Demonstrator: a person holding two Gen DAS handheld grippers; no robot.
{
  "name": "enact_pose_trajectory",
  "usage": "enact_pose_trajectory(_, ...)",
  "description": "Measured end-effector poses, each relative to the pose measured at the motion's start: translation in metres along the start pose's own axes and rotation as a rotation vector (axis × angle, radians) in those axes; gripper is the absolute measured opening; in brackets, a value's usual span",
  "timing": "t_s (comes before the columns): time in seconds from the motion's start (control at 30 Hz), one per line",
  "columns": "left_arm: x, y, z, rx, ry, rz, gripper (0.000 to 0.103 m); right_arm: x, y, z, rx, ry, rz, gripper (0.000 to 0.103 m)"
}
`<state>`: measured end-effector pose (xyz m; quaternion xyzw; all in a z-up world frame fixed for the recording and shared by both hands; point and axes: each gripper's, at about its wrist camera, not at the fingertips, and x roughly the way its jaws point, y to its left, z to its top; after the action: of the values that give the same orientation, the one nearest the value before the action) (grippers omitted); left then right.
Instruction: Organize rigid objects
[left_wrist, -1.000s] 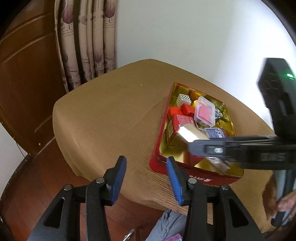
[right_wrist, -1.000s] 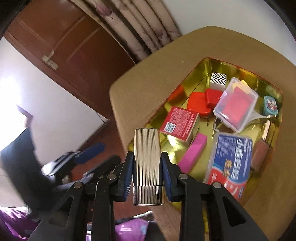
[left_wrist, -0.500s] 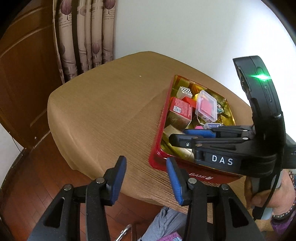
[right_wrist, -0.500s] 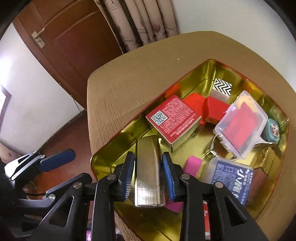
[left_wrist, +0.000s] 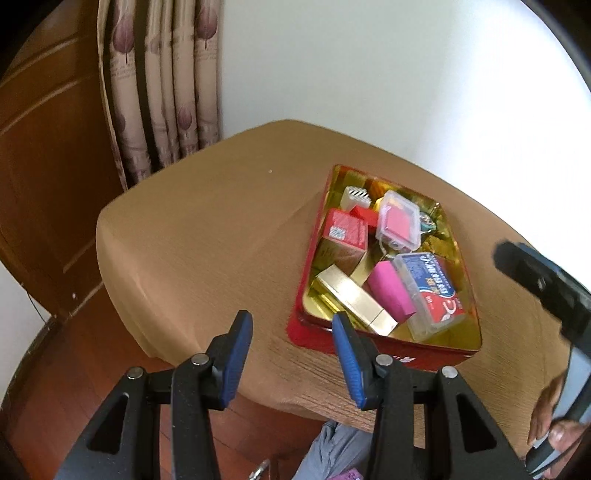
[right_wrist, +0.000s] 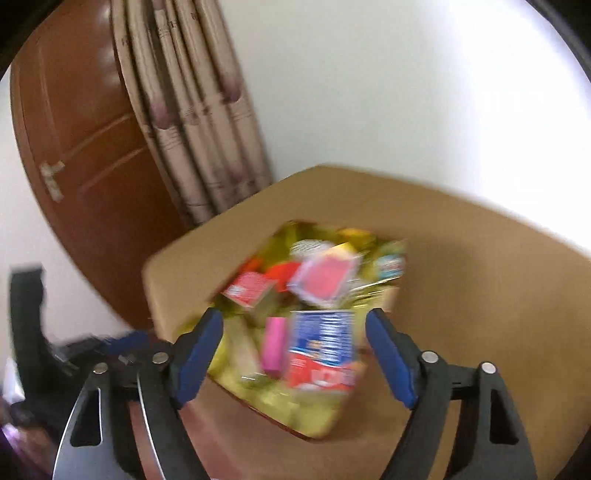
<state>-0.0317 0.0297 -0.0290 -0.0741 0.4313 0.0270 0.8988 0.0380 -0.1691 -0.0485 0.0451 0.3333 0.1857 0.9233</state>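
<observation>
Tan-clothed table (left_wrist: 207, 236) under everything, curtain and wooden door beyond. Nearest, left gripper (left_wrist: 291, 354) half-spread, gripping nothing, held back from the work. Right gripper (right_wrist: 295, 354) just sprung wide, nothing between the jaws, drop apparently finished. Farther, red-walled tin (left_wrist: 306, 332) holding gold ribbed case (left_wrist: 354, 299), pink block (left_wrist: 391, 291), blue-red packet (left_wrist: 432, 291), red carton (left_wrist: 345, 230), clear box (left_wrist: 399, 221).

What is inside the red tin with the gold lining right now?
The tin holds a gold ribbed case, pink block, blue-and-red box, clear case, red carton and zigzag box. Items beneath these are covered.
</observation>
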Motion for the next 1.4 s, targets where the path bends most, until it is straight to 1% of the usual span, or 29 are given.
enact_pose_trajectory(0.03,-0.002,-0.002,0.000,0.003,-0.009,-0.001,0.046,-0.007,0.001,-0.003,-0.018,-0.026,-0.034,0.091)
enact_pose_trajectory(0.07,-0.004,-0.003,0.000,0.005,-0.018,-0.004,0.046,-0.016,0.005,-0.007,-0.038,-0.060,-0.075,0.098)
enact_pose_trajectory(0.1,-0.006,-0.004,0.000,0.009,-0.029,-0.006,0.046,-0.022,0.008,-0.010,-0.046,-0.085,-0.103,0.100)
enact_pose_trajectory(0.17,-0.012,-0.008,-0.001,0.018,-0.057,-0.005,0.046,-0.033,0.010,-0.013,-0.050,-0.130,-0.123,0.102)
enact_pose_trajectory(0.2,-0.016,-0.010,-0.001,0.025,-0.078,-0.001,0.046,-0.038,0.014,-0.014,-0.055,-0.148,-0.138,0.103)
enact_pose_trajectory(0.23,-0.019,-0.012,-0.001,0.030,-0.091,0.002,0.046,-0.044,0.008,-0.013,-0.056,-0.156,-0.152,0.103)
enact_pose_trajectory(0.3,-0.027,-0.015,-0.002,0.043,-0.131,0.008,0.046,-0.052,0.012,-0.014,-0.051,-0.166,-0.182,0.103)
enact_pose_trajectory(0.43,-0.042,-0.021,-0.005,0.067,-0.207,0.009,0.051,-0.067,0.026,-0.014,-0.063,-0.200,-0.263,0.103)
enact_pose_trajectory(0.53,-0.053,-0.025,-0.008,0.090,-0.258,0.001,0.054,-0.086,0.036,-0.014,-0.112,-0.244,-0.405,0.103)
enact_pose_trajectory(0.6,-0.062,-0.029,-0.010,0.114,-0.302,0.004,0.055,-0.096,0.043,-0.014,-0.131,-0.278,-0.439,0.103)
enact_pose_trajectory(0.7,-0.071,-0.033,-0.013,0.133,-0.358,0.051,0.056,-0.114,0.048,-0.015,-0.119,-0.313,-0.405,0.103)
enact_pose_trajectory(0.73,-0.073,-0.033,-0.013,0.136,-0.363,0.044,0.056,-0.115,0.049,-0.014,-0.116,-0.311,-0.406,0.103)
enact_pose_trajectory(0.77,-0.074,-0.033,-0.014,0.134,-0.362,0.024,0.056,-0.115,0.050,-0.015,-0.119,-0.296,-0.404,0.103)
enact_pose_trajectory(0.8,-0.075,-0.032,-0.014,0.131,-0.362,0.020,0.056,-0.115,0.050,-0.014,-0.118,-0.280,-0.397,0.103)
enact_pose_trajectory(0.87,-0.077,-0.032,-0.014,0.123,-0.370,0.028,0.056,-0.115,0.046,-0.015,-0.094,-0.253,-0.371,0.103)
enact_pose_trajectory(0.93,-0.080,-0.033,-0.015,0.127,-0.373,0.022,0.056,-0.117,0.046,-0.016,-0.082,-0.247,-0.347,0.103)
enact_pose_trajectory(1.03,-0.080,-0.035,-0.015,0.132,-0.361,0.024,0.056,-0.127,0.052,-0.019,-0.096,-0.286,-0.399,0.103)
enact_pose_trajectory(1.1,-0.082,-0.035,-0.016,0.130,-0.356,0.021,0.056,-0.133,0.056,-0.019,-0.103,-0.306,-0.391,0.103)
enact_pose_trajectory(1.2,-0.087,-0.035,-0.018,0.126,-0.372,0.016,0.056,-0.141,0.060,-0.019,-0.103,-0.331,-0.398,0.103)
enact_pose_trajectory(1.33,-0.091,-0.035,-0.020,0.129,-0.380,0.004,0.056,-0.143,0.059,-0.019,-0.085,-0.327,-0.402,0.103)
enact_pose_trajectory(1.4,-0.095,-0.036,-0.020,0.134,-0.392,0.000,0.056,-0.143,0.059,-0.019,-0.085,-0.319,-0.380,0.103)
